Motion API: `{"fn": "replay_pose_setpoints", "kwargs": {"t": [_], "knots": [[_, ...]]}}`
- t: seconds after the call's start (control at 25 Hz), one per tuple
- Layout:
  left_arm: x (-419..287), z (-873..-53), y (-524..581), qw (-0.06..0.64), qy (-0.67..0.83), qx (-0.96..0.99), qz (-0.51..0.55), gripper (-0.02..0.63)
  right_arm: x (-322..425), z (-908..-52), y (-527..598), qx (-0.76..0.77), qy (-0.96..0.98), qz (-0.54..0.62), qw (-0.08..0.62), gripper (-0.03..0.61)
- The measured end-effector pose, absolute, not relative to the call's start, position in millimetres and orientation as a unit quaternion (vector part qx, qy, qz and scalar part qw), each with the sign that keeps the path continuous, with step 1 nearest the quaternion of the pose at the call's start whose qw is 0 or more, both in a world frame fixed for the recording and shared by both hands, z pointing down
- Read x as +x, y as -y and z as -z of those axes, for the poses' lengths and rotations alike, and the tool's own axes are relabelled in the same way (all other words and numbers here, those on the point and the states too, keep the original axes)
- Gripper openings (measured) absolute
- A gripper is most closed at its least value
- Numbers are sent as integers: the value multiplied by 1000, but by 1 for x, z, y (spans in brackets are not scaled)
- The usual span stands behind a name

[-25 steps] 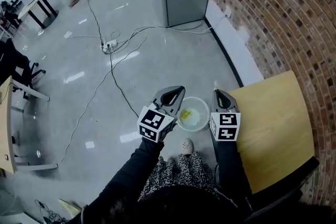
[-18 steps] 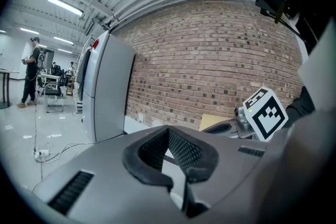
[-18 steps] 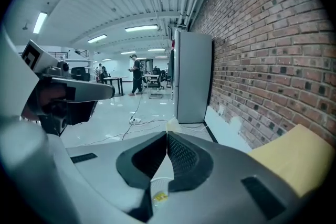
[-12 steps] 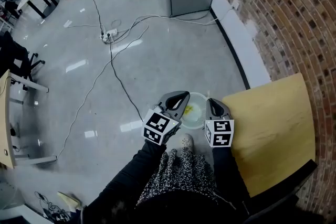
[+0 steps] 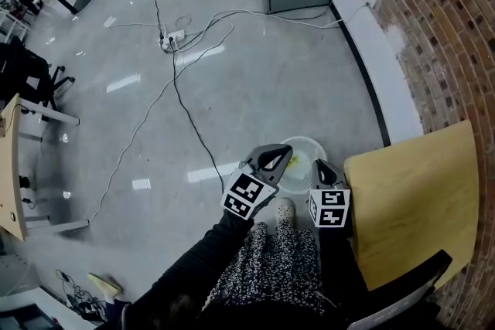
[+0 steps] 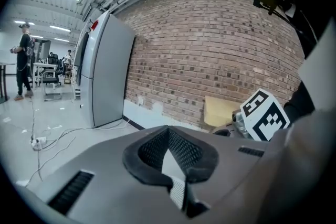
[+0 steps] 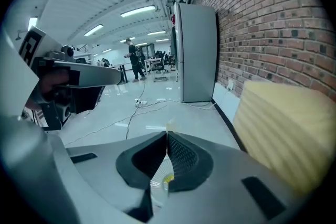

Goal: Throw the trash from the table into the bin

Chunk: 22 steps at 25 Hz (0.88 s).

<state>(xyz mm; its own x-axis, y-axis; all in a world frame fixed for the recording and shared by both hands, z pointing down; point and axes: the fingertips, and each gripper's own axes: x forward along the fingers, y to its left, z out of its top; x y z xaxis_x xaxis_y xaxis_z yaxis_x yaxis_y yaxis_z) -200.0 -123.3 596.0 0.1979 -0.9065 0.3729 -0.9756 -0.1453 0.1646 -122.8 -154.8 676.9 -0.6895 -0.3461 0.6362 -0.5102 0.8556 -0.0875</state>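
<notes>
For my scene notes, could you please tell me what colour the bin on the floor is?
The bin is white, and it shows best in the head view.

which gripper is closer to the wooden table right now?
Right. The right gripper hangs just off the table edge; the left gripper is farther from it, across the white bin.

Grey left gripper (image 6: 169,131) fills the foreground, its black mesh-padded jaws tip to tip with nothing gripped. Beyond them runs a red brick wall (image 6: 210,55), a tall grey metal cabinet (image 6: 105,73) against it. At right is a pale wooden tabletop (image 6: 219,112), with a black-and-white marker cube (image 6: 265,115) beside it. Thin cables (image 6: 47,140) trail across the glossy grey floor (image 6: 58,123).
</notes>
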Motion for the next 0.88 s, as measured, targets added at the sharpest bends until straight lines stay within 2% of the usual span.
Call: {"fn": "replay_pose_setpoints", "kwargs": {"t": [0.88], "knots": [[-194,-723,151,237,618,742,-108,6,-115,-818,164,219,878,-186,382,15]]}}
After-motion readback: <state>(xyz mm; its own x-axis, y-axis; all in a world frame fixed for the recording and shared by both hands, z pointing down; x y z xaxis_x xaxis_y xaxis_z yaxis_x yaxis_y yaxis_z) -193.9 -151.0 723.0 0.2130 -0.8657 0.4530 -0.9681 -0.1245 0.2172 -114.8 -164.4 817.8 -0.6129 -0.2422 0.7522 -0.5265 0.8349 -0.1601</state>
